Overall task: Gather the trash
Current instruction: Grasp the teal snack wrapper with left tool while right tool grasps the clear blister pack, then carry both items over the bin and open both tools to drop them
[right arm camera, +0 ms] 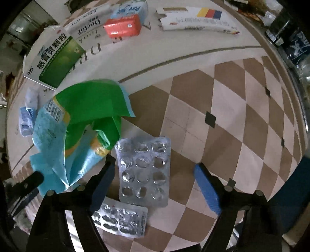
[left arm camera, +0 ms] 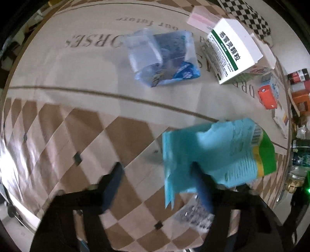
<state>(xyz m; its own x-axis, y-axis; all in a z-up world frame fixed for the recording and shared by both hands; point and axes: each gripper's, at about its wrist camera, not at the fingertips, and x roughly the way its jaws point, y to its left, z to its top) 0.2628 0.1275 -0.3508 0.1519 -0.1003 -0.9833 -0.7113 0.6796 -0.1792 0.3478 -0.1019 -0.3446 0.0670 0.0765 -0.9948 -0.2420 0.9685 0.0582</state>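
Note:
A crumpled blue and green wrapper (left arm camera: 219, 153) lies on the checkered tablecloth, against the right finger of my open left gripper (left arm camera: 157, 184). It also shows in the right wrist view (right arm camera: 81, 124). My right gripper (right arm camera: 153, 174) is open, with an empty silver blister pack (right arm camera: 144, 170) lying between its fingers. A second blister pack (right arm camera: 122, 221) lies just below it. A blue plastic bag (left arm camera: 164, 58) lies farther up the table.
A green and white medicine box (left arm camera: 232, 50) stands at the far right, also in the right wrist view (right arm camera: 52, 56). An orange carton (right arm camera: 123, 26), a white flat box (right arm camera: 197, 18) and a small blue packet (right arm camera: 27, 118) lie around. Bottles crowd the table's edge (left arm camera: 298, 155).

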